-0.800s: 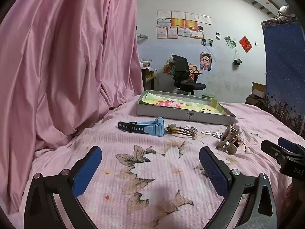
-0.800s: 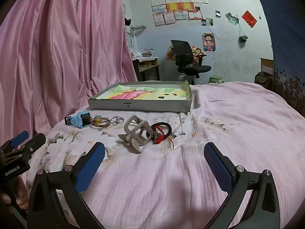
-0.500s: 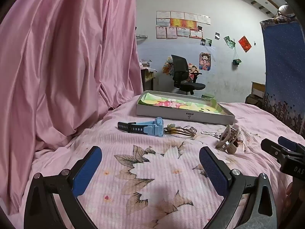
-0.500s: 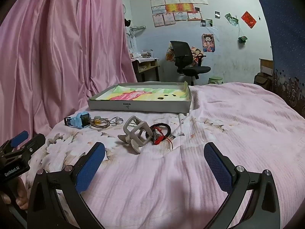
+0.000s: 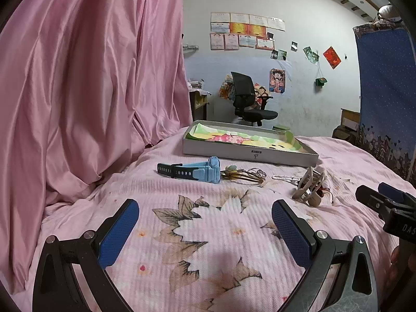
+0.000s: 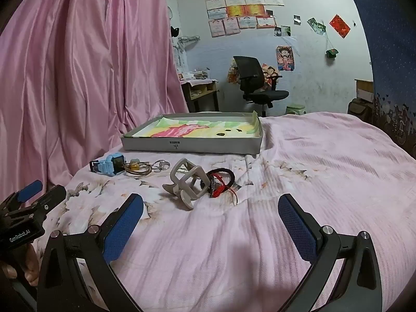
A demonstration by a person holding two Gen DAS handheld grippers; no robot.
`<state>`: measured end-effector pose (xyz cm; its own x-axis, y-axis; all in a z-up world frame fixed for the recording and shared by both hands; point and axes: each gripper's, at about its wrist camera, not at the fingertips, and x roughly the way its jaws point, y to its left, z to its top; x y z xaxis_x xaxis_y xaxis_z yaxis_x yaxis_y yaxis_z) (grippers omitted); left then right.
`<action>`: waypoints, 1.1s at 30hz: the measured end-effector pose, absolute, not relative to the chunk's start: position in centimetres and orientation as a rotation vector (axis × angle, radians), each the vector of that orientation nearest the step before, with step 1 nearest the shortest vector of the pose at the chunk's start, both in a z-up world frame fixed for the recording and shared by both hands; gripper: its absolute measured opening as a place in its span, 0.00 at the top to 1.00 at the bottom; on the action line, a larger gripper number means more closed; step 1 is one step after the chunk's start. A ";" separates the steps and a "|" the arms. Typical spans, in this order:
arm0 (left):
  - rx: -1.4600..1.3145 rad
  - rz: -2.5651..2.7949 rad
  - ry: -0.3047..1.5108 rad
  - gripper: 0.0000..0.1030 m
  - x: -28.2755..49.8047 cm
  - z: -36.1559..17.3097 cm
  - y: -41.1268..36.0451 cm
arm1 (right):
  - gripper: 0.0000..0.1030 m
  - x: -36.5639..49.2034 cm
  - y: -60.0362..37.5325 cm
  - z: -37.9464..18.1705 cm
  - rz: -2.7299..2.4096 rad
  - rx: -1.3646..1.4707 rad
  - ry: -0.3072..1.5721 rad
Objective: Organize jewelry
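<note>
On the pink bedspread lie a light blue watch, a bunch of thin gold bangles and rings, a beige hair claw clip and a black and red cord bracelet. Behind them sits a shallow grey box lined with colourful paper. My left gripper is open and empty, short of the watch. My right gripper is open and empty, short of the clip.
A pink curtain hangs along the left side of the bed. A black office chair and a small desk stand by the far wall. A blue cloth hangs at the right.
Both views have shifted very slightly; the jewellery, the box and the open jaws look the same.
</note>
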<state>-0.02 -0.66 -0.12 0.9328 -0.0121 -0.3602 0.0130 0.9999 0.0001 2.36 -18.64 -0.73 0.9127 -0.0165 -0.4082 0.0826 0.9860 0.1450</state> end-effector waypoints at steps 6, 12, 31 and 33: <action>0.001 -0.011 0.369 0.00 0.0 -0.1 -0.7 | 0.01 2.3 -18.7 -0.7 -0.050 0.162 0.418; 0.000 -0.011 0.370 0.00 0.0 -0.1 -0.6 | 0.01 2.2 -18.6 -0.8 -0.050 0.163 0.416; 0.000 -0.012 0.372 0.00 0.1 -0.2 -0.6 | 0.01 2.2 -18.6 -0.8 -0.049 0.164 0.412; 0.001 -0.012 0.372 0.00 0.1 -0.2 -0.6 | 0.01 2.2 -18.6 -0.8 -0.049 0.164 0.412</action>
